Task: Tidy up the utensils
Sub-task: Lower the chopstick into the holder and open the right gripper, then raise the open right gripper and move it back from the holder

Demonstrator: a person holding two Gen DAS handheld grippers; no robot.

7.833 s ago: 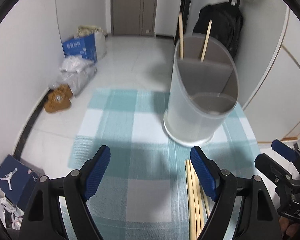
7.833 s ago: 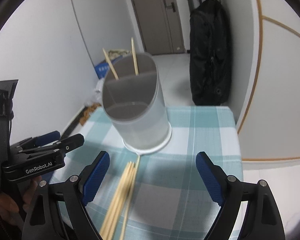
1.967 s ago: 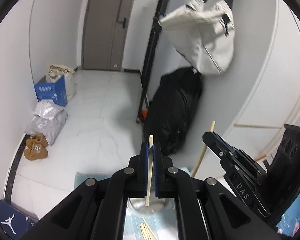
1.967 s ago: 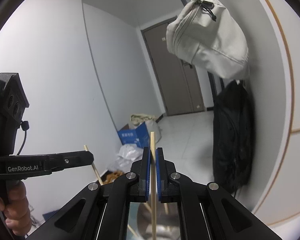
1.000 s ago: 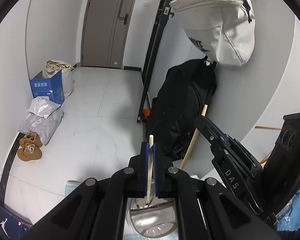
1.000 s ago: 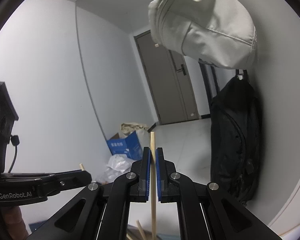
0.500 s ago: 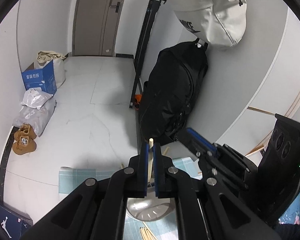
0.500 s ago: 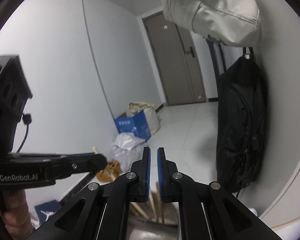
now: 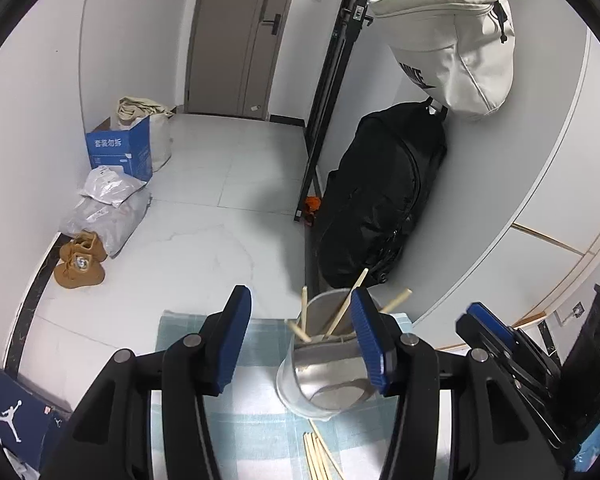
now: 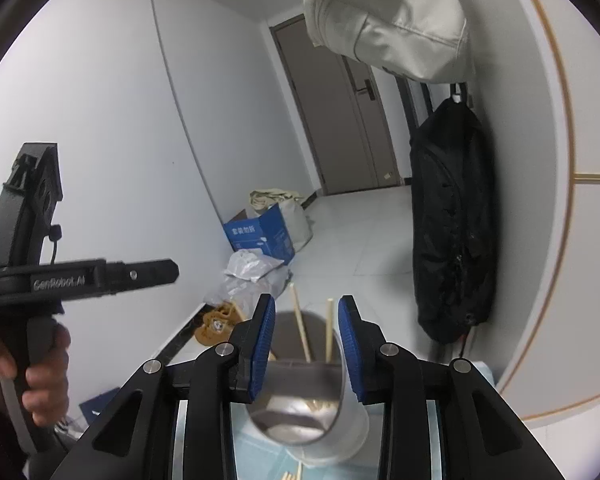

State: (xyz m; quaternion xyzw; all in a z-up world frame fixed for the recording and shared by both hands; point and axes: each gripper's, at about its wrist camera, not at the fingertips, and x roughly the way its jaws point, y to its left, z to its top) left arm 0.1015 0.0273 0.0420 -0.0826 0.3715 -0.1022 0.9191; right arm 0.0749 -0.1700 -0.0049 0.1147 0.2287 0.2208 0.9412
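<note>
A translucent, frosted plastic holder (image 9: 326, 376), oval in outline with a grey divider across its inside, stands on a table covered by a teal-and-white checked cloth (image 9: 256, 420), in the lower centre of the left wrist view. Thin, pale wooden chopsticks (image 9: 342, 312) lean in its rear compartment, their tips fanning out above the rim. More loose chopsticks (image 9: 320, 456) lie flat on the cloth at the bottom edge, just in front of the holder.

Beyond the table is a glossy white tiled floor (image 9: 204, 240), plain white walls and a grey-brown door (image 9: 236, 36) at the top. A black backpack (image 9: 380, 204) leans against the wall at centre right, with a cream fabric bag (image 9: 452, 40) hanging above it. At left are a blue carton (image 9: 118, 152), grey plastic parcels (image 9: 108, 208) and tan shoes (image 9: 78, 266).

The left gripper (image 9: 302, 344), with ribbed blue pads, has just been opening; its jaws are apart, nothing between them. The right gripper (image 10: 305, 346) has likewise just been opening and stands parted and empty above the holder (image 10: 308, 416). A hand (image 10: 32, 372) at lower left of the right wrist view grasps the left gripper's handle.
</note>
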